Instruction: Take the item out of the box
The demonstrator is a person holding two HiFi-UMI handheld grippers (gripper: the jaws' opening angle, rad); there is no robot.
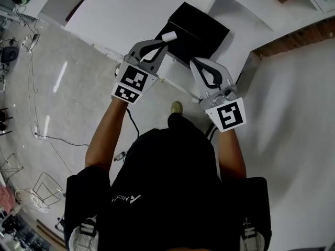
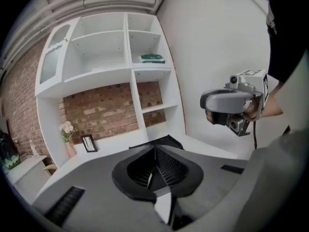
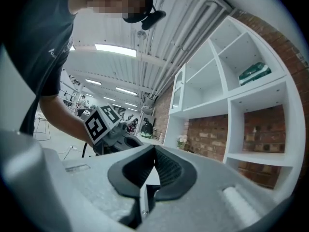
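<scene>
Left hand-held gripper [image 1: 168, 37] and right hand-held gripper [image 1: 195, 61] hover by the black box [image 1: 201, 33], both pressed together, empty; item apparently not yet out.

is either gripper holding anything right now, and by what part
Nothing is held: the left gripper and the right gripper both have their jaws shut with nothing between them.

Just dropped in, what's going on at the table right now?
A person stands at a white table with a gripper in each hand, both held up at the near edge of a black box. The left gripper and the right gripper each have their jaws together with nothing between them. Neither touches the box, and no item is in view.
</scene>
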